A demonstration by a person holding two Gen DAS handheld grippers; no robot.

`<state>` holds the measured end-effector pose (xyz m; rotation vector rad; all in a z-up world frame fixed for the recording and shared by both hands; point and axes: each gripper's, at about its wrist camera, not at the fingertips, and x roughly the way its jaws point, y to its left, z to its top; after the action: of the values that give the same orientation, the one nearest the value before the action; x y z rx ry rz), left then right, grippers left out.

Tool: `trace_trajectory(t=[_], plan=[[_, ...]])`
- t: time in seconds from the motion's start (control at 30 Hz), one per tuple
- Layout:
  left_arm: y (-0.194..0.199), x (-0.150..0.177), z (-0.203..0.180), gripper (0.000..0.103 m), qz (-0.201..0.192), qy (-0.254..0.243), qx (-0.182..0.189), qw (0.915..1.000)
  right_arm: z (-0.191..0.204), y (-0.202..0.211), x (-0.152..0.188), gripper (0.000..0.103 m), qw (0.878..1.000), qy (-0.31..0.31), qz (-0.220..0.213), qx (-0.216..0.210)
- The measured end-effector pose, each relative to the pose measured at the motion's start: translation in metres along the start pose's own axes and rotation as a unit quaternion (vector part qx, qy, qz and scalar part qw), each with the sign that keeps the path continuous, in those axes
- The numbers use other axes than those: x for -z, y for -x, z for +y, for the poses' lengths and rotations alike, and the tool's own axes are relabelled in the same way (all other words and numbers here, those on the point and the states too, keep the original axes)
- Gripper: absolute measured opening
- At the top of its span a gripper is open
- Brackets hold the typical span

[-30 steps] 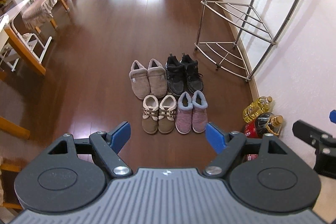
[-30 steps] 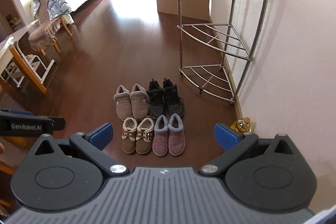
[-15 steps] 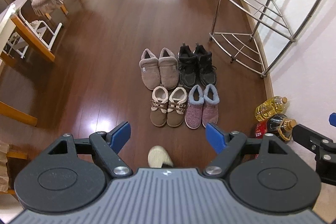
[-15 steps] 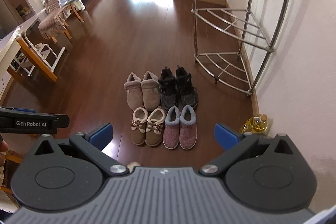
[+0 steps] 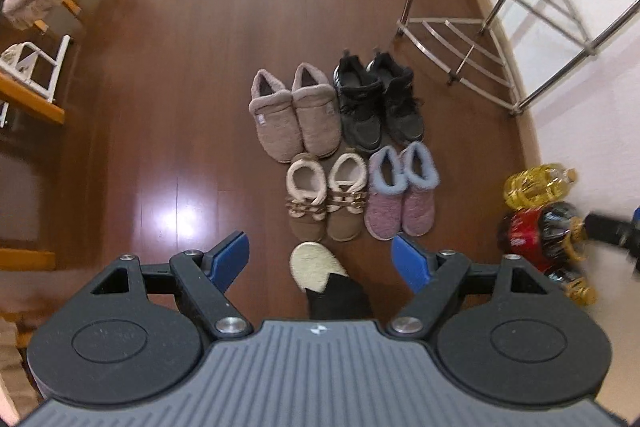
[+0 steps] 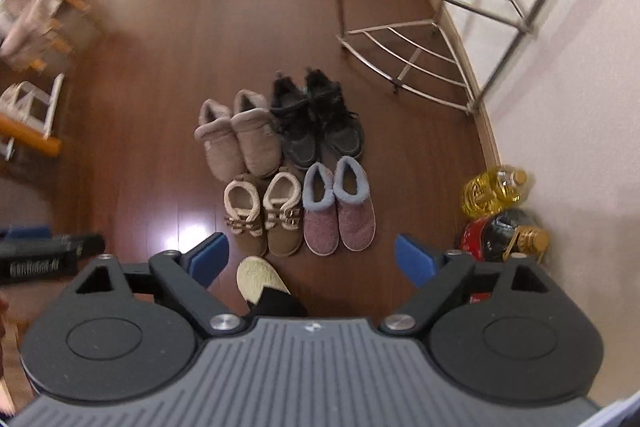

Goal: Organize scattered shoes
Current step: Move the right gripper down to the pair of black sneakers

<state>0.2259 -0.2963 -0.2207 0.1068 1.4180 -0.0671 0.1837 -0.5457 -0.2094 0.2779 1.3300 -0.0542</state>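
Slippers (image 5: 294, 115) left of sneakers (image 5: 378, 103), strapped shoes (image 5: 326, 197) and booties (image 5: 402, 193) in front

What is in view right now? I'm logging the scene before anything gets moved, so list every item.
Fleece slippers: one pair, beige, far row left.
Sneakers: one pair, black, far row right.
Strap shoes: one pair, brown with cream lining, near row left.
Ankle slippers: one pair, mauve with blue-grey cuffs, near row right.
Corner rack: one, bare metal, against the wall.
Bottles: at least two, yellow and dark, by the wall.
Foot: one, cream slipper, dark sock.
Left gripper: open, blue pads.
Right gripper: open, blue pads.
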Motion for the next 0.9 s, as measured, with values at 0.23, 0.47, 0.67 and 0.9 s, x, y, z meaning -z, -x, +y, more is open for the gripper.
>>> trace_trajectory(t=[0.23, 0.47, 0.67, 0.9], plan=[[-0.074, -0.041, 0.005, 0.081, 0.029, 0.008, -0.011, 0.9995, 0.006, -0.096, -0.046, 0.09, 0.999, 0.016, 0.041, -0.009], [-0.165, -0.082, -0.007, 0.081, 0.009, 0.043, -0.028, 0.9986, 0.004, -0.223, -0.106, 0.086, 0.994, 0.091, 0.05, -0.034], [-0.287, -0.107, -0.048, 0.081, -0.032, 0.051, -0.034, 0.9976, -0.003, -0.351, -0.185, 0.079, 0.992, 0.116, 0.03, -0.049], [-0.414, -0.158, -0.083, 0.08, -0.089, -0.015, 0.014, 0.9958, 0.008, -0.464, -0.233, 0.065, 0.986, 0.156, -0.008, -0.057]])
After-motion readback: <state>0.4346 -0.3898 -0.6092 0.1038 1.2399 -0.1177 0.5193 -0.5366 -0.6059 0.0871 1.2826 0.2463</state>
